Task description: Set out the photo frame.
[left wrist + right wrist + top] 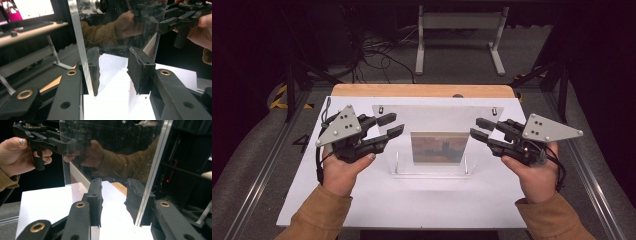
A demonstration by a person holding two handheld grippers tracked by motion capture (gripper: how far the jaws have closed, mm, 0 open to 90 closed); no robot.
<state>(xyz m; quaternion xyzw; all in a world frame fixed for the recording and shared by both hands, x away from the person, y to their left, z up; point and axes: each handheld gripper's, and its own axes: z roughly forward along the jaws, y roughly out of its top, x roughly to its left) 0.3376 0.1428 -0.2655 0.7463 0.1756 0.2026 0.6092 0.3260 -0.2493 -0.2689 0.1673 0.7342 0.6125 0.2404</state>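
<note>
- A clear acrylic frame [432, 137] stands upright mid-desk on the white desk [412, 200], with a small picture [439, 147] in its lower centre.
- Left claw [391, 125]: jaws wide, straddling the frame's left edge; panel edge just beside one pad [93, 70].
- Right claw [480, 127]: jaws wide, straddling the right edge.
- Beyond the desk: floor cables [377, 55] and a white stand [459, 35].

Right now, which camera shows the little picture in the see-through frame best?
The high view: the picture faces that camera, reddish and blue, inside the clear frame between both tongs. The left gripper view shows the frame's clear edge and reflections; no picture can be made out. The right gripper view is likewise: frame edge and reflections.
</note>
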